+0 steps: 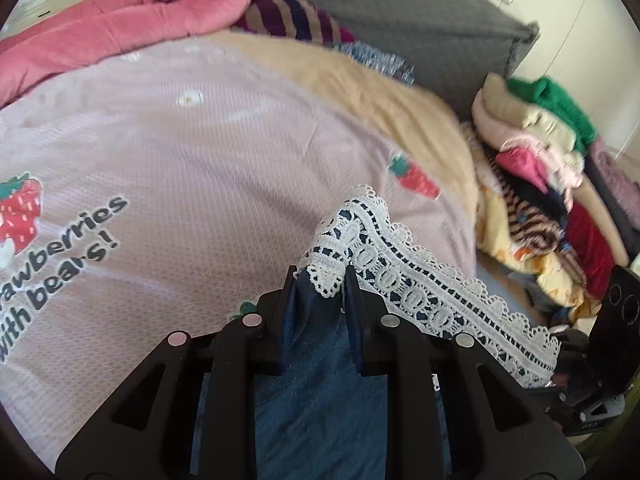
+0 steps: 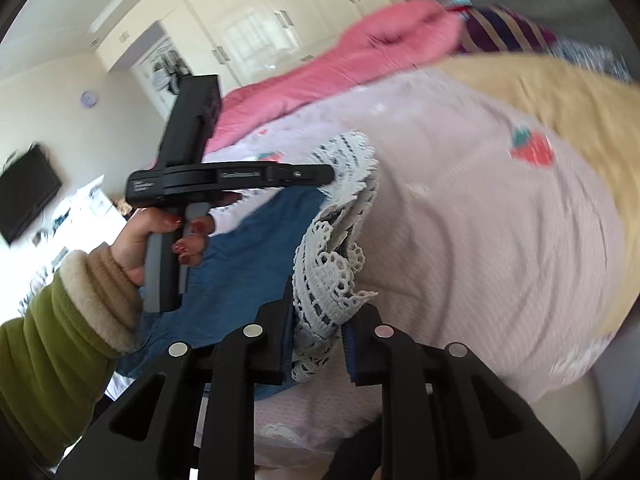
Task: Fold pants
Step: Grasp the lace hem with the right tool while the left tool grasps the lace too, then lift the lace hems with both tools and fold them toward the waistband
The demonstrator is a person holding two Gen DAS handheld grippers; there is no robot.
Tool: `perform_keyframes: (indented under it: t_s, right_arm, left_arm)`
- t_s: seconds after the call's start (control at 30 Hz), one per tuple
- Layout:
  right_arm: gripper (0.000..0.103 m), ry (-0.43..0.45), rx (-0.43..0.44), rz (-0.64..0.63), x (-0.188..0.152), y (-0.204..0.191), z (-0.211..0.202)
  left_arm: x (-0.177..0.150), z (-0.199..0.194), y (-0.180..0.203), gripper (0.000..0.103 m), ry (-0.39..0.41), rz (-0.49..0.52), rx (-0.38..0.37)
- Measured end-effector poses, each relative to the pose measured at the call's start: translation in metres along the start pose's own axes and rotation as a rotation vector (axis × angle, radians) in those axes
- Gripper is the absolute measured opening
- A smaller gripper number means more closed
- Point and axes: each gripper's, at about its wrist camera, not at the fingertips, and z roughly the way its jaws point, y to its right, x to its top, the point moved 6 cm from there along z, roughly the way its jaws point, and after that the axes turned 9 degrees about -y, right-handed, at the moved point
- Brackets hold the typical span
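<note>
- The pants (image 1: 320, 392) run under the left tool (image 1: 320, 280) and off the bottom edge of the left wrist view; their full length and shape stay hidden.
- The lace hem (image 2: 320, 292) bunches between the right tool (image 2: 320, 320) fingers, so the denim there is covered.
- The printed words on the bed cover (image 1: 180, 140) are cut off at the left edge.
- The clothes pile (image 1: 540, 184) is smeared by blur; single garments cannot be told apart.
- The wardrobe (image 2: 256, 28) and the dark screen (image 2: 28, 196) are blurred.
- The green sleeve (image 2: 52, 360) leaves the picture at its left edge.
</note>
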Motion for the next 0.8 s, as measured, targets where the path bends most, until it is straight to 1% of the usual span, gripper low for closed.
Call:
perform_keyframes:
  t_s: [0.07, 0.2, 0.3, 0.4, 0.5, 0.53, 0.57, 0.73, 0.77, 0.8]
  right_arm:
    - [0.019, 0.014, 0.006, -0.048, 0.006, -0.016, -0.001]
    - [0.019, 0.018, 0.024, -0.137, 0.008, -0.046, -0.002]
    - [0.019, 0.006, 0.038, -0.207, 0.009, -0.072, 0.006]
    - [0.019, -0.019, 0.046, -0.280, 0.005, -0.095, 0.021]
    - [0.019, -0.052, 0.050, -0.353, -0.002, -0.117, 0.041]
    - [0.019, -0.071, 0.042, -0.382, -0.006, -0.125, 0.051]
    - [0.019, -0.082, 0.039, -0.402, -0.010, -0.131, 0.057]
    - [0.019, -0.162, 0.021, -0.505, -0.037, -0.163, 0.095]
    - [0.019, -0.173, 0.016, -0.522, -0.041, -0.167, 0.099]
    - [0.019, -0.184, 0.011, -0.542, -0.047, -0.173, 0.104]
  left_arm:
    - [-0.003, -0.014, -0.002, 0.014, 0.039, -0.010, -0.028]
    - [-0.016, -0.041, -0.011, 0.014, 0.087, -0.042, -0.047]
    - [-0.034, -0.065, -0.024, 0.014, 0.136, -0.085, -0.052]
    - [-0.056, -0.083, -0.038, 0.014, 0.167, -0.127, -0.036]
    - [-0.076, -0.093, -0.055, 0.014, 0.176, -0.175, -0.020]
    - [-0.084, -0.095, -0.061, 0.014, 0.177, -0.196, -0.008]
    - [-0.092, -0.096, -0.069, 0.014, 0.178, -0.227, -0.011]
    - [-0.118, -0.105, -0.093, 0.020, 0.183, -0.328, 0.008]
    - [-0.123, -0.108, -0.097, 0.021, 0.185, -0.351, 0.003]
    - [-0.127, -0.110, -0.101, 0.024, 0.188, -0.364, 0.002]
